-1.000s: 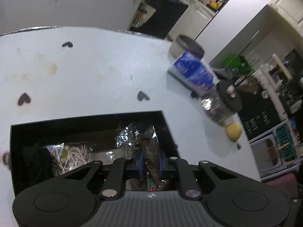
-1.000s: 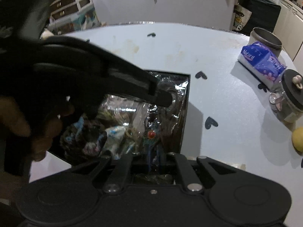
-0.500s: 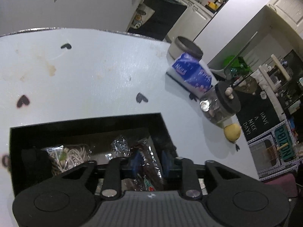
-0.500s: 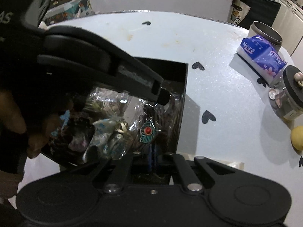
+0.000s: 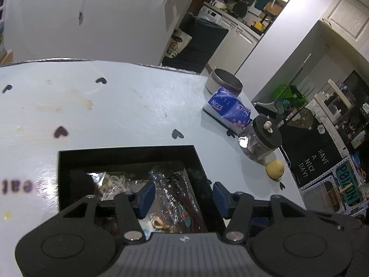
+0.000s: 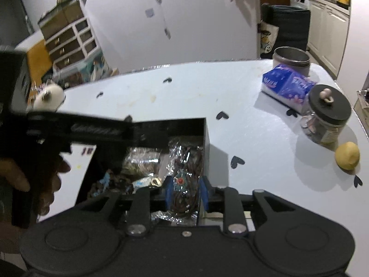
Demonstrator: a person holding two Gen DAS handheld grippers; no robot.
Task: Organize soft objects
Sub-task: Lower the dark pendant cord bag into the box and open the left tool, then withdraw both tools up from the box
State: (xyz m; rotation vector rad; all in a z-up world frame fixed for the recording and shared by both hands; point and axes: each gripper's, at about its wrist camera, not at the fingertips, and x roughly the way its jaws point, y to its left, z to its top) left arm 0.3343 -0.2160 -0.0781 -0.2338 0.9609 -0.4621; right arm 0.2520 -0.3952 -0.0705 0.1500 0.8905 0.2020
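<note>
Over the black open-topped box (image 5: 129,154) on the pale blue desk (image 5: 129,106), left wrist view: my left claw (image 5: 182,198) is opening, blue pads (image 5: 145,196) apart with nothing pressed between them. Below the gap lies the crinkly clear cellophane packet of brown cords with a teal-and-red pendant (image 5: 177,198), resting inside the box at its right wall. Judgement: jaws spread because the packet is now delivered and needs no hold. More clear-wrapped soft bundles (image 5: 110,182) sit to its left, so the box serves as the collecting bin.

Right wrist view: my right claw (image 6: 185,194) is also opening; the same packet (image 6: 184,180) shows between its blue pads (image 6: 168,192), not squeezed as far as I can tell. The left claw's black body crosses the box from the left, the hand (image 6: 32,180) gripping its handle. Blue tissue pack (image 6: 286,85), black-lidded glass jar (image 6: 327,115) and yellow lemon (image 6: 347,155) stand well apart at the desk's right edge, clear of the work.
</note>
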